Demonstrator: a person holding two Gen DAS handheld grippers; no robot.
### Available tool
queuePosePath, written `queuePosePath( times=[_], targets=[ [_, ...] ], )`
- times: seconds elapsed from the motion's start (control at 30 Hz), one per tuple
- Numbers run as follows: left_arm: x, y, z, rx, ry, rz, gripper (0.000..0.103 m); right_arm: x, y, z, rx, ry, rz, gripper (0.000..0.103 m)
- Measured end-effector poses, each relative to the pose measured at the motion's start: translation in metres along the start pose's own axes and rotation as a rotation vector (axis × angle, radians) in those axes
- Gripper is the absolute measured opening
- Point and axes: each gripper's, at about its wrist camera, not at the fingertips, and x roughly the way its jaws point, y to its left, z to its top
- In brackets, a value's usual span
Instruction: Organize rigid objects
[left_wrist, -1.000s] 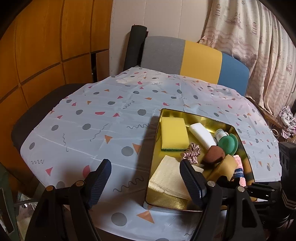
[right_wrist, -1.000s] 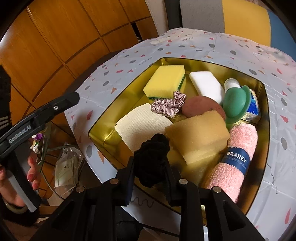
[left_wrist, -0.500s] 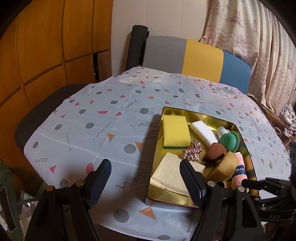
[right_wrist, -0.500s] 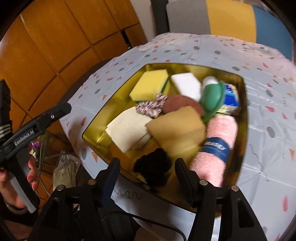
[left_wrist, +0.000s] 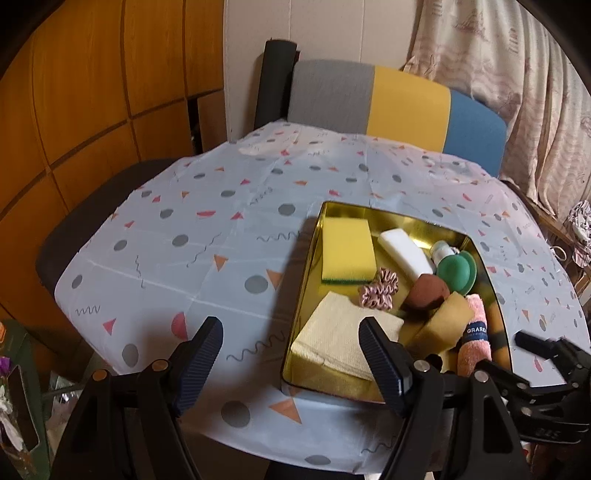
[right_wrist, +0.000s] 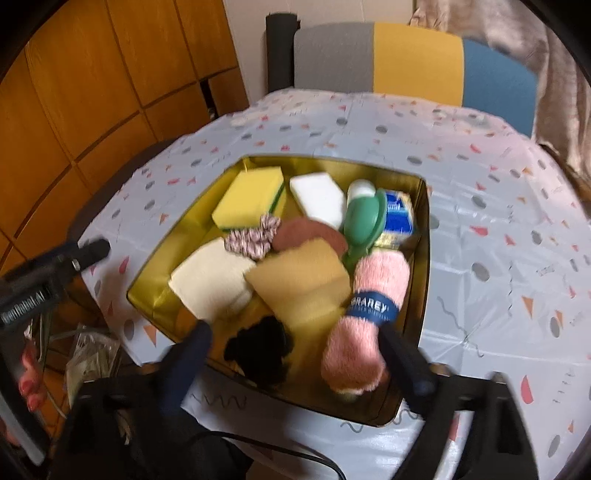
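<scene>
A gold tin box (right_wrist: 424, 236) (left_wrist: 297, 317) sits on the patterned tablecloth (left_wrist: 221, 229). It holds a yellow sponge (right_wrist: 248, 195), a white block (right_wrist: 317, 197), a green brush (right_wrist: 364, 221), a brown sponge (right_wrist: 306, 230), a tan sponge (right_wrist: 301, 280), a cream cloth (right_wrist: 210, 282), a striped scrunchie (right_wrist: 253, 236), a pink rolled towel (right_wrist: 364, 321) and a black scrunchie (right_wrist: 260, 350). My right gripper (right_wrist: 295, 362) is open and empty, above the box's near edge. My left gripper (left_wrist: 290, 350) is open and empty, over the box's near-left corner.
A grey, yellow and blue chair back (left_wrist: 391, 103) stands behind the table. Wooden panelling (left_wrist: 92, 92) is at the left and a curtain (left_wrist: 517, 92) at the right. Bags (right_wrist: 88, 354) lie on the floor below the near table edge.
My right gripper opened and let go of the black scrunchie, which now lies in the box's near part. Both grippers pulled back and up from the box.
</scene>
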Motion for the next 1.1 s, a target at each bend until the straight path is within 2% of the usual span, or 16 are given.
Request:
queuePosePath(
  times=[0.1,0.23,0.47,0.83,1.0,1.1],
  targets=[
    [0.001,0.0,-0.001,-0.004,0.024,0.015,0.077,-0.006,0.007,0.006,-0.002,-0.028,-0.028,0.103],
    [-0.001,-0.004,-0.001,0.012,0.032,0.049,0.072,-0.009,0.014,0.014,0.013,-0.035,-0.082,0.103],
    [-0.006,-0.012,0.003,0.035,0.046,0.07,0.072,-0.007,0.018,0.022,0.061,-0.019,-0.201,0.103],
    [-0.011,-0.023,0.014,0.05,0.038,0.059,0.072,-0.025,0.017,0.026,0.154,-0.065,-0.255,0.103],
    [-0.015,-0.031,0.017,0.081,0.022,0.082,0.072,-0.028,0.014,0.028,0.196,-0.066,-0.315,0.103],
    [-0.015,-0.033,0.017,0.085,0.022,0.08,0.072,-0.032,0.013,0.027,0.203,-0.084,-0.308,0.103]
  ],
)
